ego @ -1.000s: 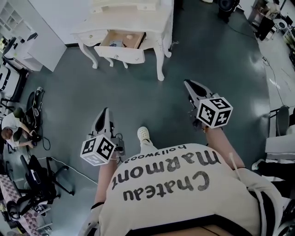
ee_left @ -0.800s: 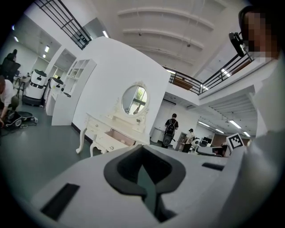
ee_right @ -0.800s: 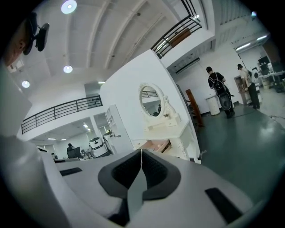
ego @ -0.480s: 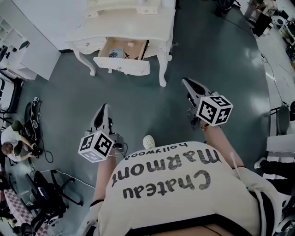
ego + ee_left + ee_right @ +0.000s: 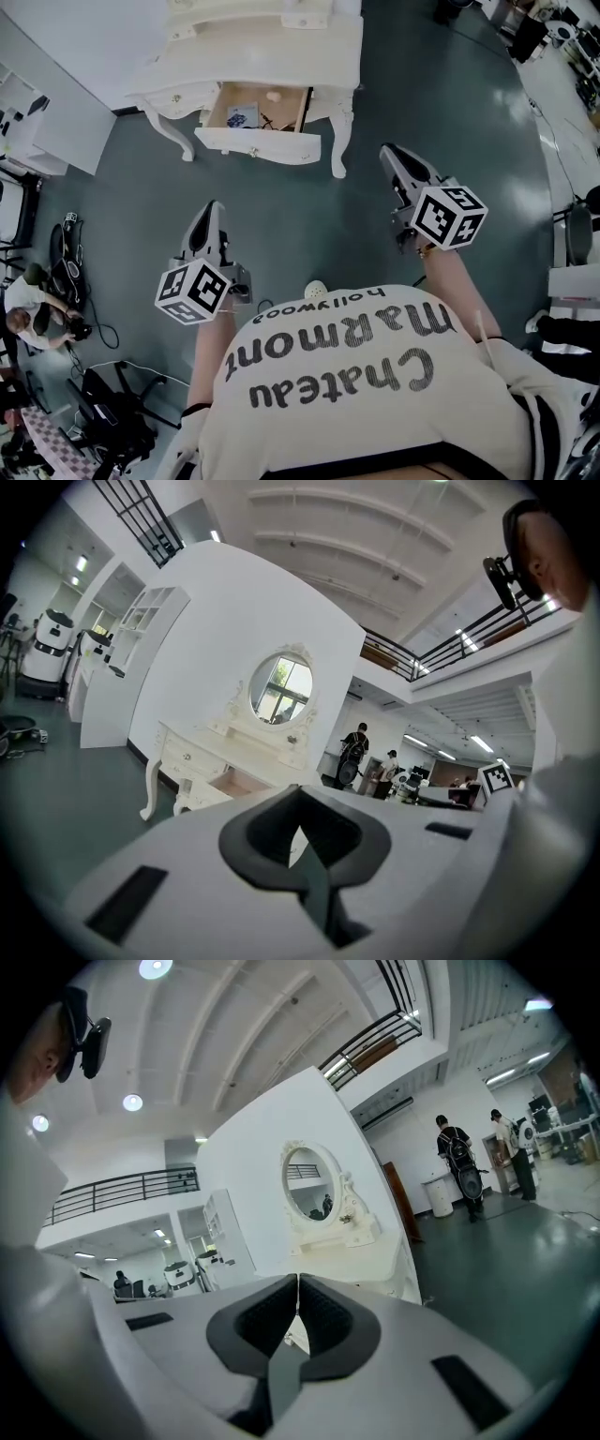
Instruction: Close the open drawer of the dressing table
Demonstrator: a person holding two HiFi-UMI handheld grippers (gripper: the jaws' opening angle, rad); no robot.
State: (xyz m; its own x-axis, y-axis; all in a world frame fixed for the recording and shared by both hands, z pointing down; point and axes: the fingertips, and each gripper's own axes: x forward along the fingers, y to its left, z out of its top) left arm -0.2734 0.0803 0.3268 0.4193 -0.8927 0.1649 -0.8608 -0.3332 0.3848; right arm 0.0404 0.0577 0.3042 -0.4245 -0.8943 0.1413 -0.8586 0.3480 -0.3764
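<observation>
Two grippers show in the head view, both well apart from the furniture. Your left gripper and your right gripper point toward the white dressing table, which stands ahead on the grey floor. Its drawer is pulled out, and some small items lie inside it.

In the left gripper view, the jaws of the left gripper are pressed together with nothing between them. Beyond them you see the dressing table, its oval mirror and the open drawer.

In the right gripper view, the right gripper also has its jaws together, holding nothing. The oval mirror stands on the dressing table beyond them.
</observation>
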